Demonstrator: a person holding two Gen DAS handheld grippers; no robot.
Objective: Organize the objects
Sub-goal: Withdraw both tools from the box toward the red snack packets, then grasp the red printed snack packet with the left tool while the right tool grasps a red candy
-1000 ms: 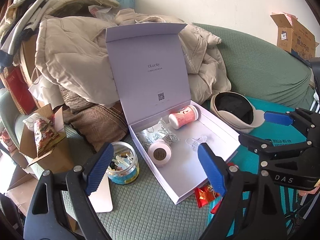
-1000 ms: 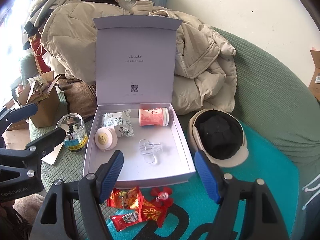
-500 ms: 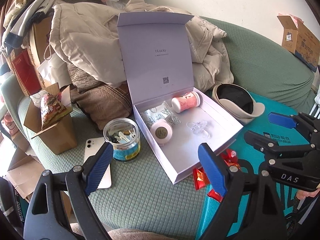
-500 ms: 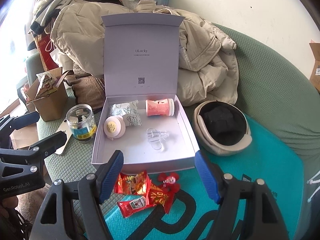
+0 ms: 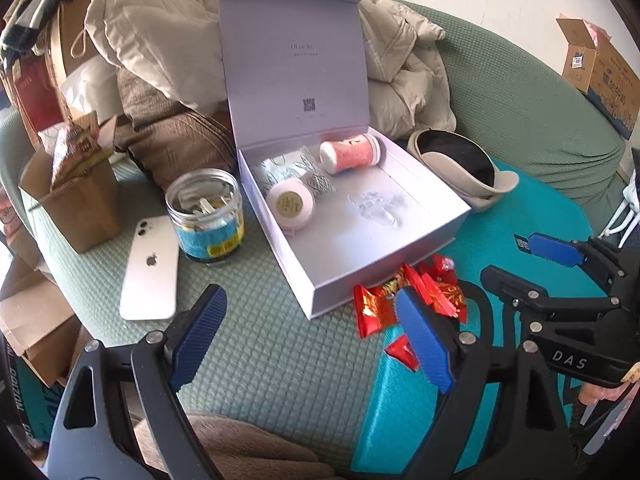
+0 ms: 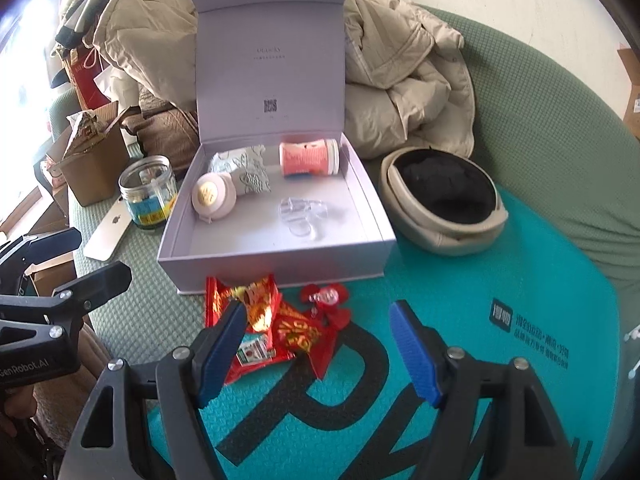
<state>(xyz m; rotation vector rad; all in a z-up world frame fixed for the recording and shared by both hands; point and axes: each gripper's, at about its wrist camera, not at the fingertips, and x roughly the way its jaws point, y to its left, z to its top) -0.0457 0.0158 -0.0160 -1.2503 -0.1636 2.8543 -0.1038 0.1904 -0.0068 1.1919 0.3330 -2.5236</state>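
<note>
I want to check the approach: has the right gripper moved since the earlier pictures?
Yes. The right gripper has drawn back from the open white box, and its jaws now hang over the red packets.

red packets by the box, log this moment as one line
left gripper: open, empty | right gripper: open, empty, over red packets | box: lid up

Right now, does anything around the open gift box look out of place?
Yes. Red snack packets lie scattered on the sofa against the box's front wall, not inside it. The pink bottle inside lies on its side.
</note>
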